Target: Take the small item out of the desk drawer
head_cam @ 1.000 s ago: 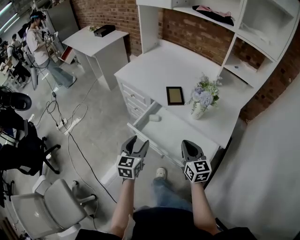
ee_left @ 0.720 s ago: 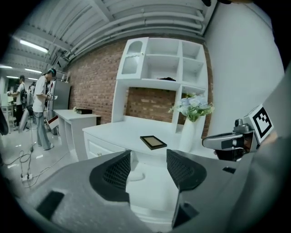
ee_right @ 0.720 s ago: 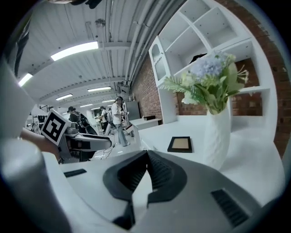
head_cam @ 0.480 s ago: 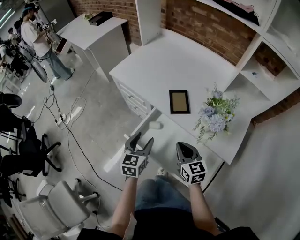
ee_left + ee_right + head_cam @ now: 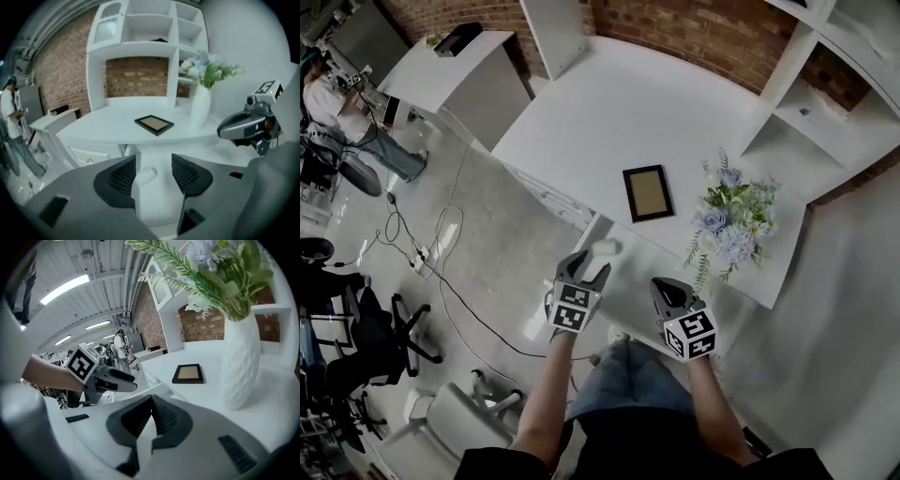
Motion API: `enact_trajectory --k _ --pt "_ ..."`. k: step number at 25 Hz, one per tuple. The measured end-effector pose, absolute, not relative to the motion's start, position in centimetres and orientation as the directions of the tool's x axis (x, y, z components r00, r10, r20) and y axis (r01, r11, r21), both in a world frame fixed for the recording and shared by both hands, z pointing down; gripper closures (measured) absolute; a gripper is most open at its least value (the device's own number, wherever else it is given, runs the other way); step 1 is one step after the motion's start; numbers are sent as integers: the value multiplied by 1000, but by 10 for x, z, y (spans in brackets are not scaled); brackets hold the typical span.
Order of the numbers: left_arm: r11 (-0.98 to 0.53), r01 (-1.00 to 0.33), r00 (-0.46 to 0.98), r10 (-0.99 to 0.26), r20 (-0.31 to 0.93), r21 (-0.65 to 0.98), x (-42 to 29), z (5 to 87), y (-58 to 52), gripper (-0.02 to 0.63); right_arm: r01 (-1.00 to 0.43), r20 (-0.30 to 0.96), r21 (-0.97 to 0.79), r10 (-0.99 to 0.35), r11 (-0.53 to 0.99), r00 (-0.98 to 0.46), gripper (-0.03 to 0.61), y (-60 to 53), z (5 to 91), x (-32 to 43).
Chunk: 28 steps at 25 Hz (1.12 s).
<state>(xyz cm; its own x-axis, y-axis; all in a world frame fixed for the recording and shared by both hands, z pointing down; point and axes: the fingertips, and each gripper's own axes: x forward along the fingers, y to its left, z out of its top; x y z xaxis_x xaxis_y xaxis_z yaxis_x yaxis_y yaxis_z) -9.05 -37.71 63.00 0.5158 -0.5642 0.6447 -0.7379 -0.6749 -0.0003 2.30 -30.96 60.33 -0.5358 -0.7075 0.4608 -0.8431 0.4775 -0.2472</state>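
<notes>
A small white item (image 5: 606, 248) lies in the open white desk drawer (image 5: 630, 281). My left gripper (image 5: 588, 269) is open just short of it, over the drawer's front part. In the left gripper view the item (image 5: 144, 176) lies just ahead of the open gripper (image 5: 153, 174), near its left pad and in line with the gap, not touched. My right gripper (image 5: 664, 289) is shut and holds nothing, to the right over the drawer's front; in its own view the gripper (image 5: 151, 403) has its jaws pressed together. It also shows the left gripper (image 5: 110, 378).
On the desk top stand a dark picture frame (image 5: 647, 192) and a white vase of flowers (image 5: 731, 220). Shelves (image 5: 806, 112) rise behind. Cables (image 5: 441, 244) trail over the floor, with office chairs (image 5: 356, 347), a side table (image 5: 459, 66) and a person (image 5: 337, 94) at the left.
The head view has moved in over the desk. My left gripper has advanced over the drawer toward the small item. The right gripper stays shut beside it.
</notes>
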Motion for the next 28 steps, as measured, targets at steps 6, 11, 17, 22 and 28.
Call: enact_trajectory --k 6,11,17,22,28 --pt "-864 -483 418 -371 829 -142 -70 690 -392 391 -844 510 -254 -676 472 -532 580 -302 621 22" --pt "-950 -213 262 -282 923 -229 -65 742 -399 391 -848 540 -270 -658 455 -525 580 -292 635 24" --pt "-966 -60 144 -256 956 -250 -60 781 -406 393 -852 565 -288 -641 436 -519 580 -281 649 28" --pt "-965 4 55 -262 964 -263 -62 799 -415 393 -857 574 -302 -638 419 -514 580 -279 655 33" --pt "-974 3 -9 -228 974 -228 -69 814 -417 393 -855 578 -309 -632 416 -516 580 -280 656 34"
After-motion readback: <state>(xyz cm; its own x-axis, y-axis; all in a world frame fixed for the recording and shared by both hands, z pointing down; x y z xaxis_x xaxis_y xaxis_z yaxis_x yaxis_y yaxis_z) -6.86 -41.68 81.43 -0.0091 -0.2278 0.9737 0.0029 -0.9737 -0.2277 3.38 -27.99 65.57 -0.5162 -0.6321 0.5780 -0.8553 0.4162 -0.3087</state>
